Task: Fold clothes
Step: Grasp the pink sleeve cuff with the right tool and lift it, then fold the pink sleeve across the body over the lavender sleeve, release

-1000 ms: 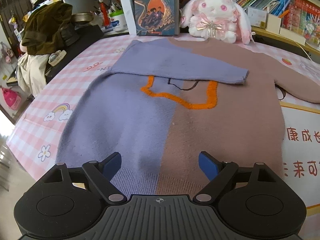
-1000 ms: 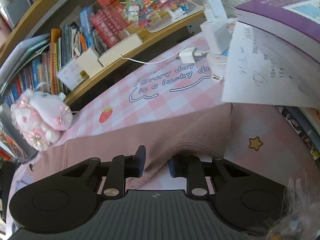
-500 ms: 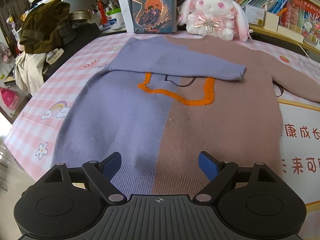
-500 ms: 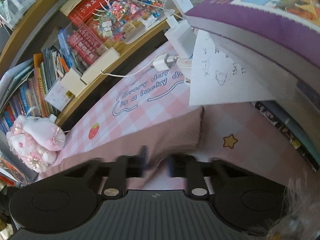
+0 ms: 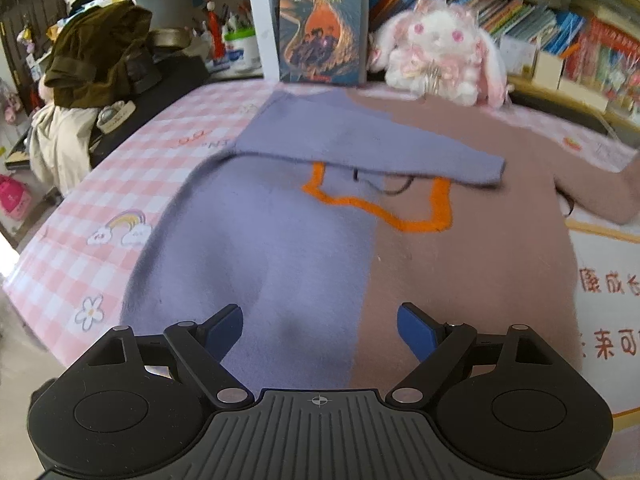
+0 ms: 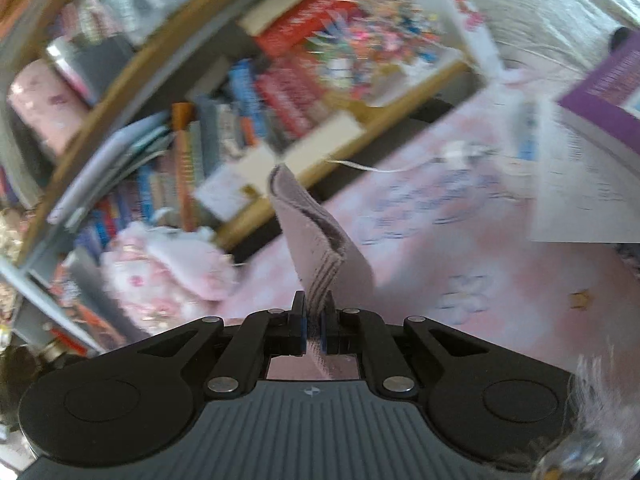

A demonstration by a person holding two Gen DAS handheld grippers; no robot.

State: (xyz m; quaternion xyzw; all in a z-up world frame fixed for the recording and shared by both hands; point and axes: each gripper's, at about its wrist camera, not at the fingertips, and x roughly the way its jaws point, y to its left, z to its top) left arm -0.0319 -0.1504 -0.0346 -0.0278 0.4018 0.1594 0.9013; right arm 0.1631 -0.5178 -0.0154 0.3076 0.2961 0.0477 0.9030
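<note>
Pink cuff [image 6: 320, 240] was pinched and lifted off the pink checked tablecloth [image 6: 500, 272] by the right gripper [image 6: 315, 326], left gripper [image 5: 320, 330] was held wide over the sweater [image 5: 320, 240]; thin edge grip, slip-out judged likely mid-fold.

The brown sleeve [image 5: 624, 196] of the sweater [image 5: 360, 240] is cut off by the left wrist view's right edge. The bookshelf [image 6: 224, 128] and plush rabbit [image 6: 168, 268] are smeared by blur in the right wrist view; book titles cannot be read.

Left wrist view looks down across the sweater [image 5: 304, 240] — right view, close, faces the bookshelf [image 6: 224, 128]; both catch the plush rabbit [image 5: 436, 52].
</note>
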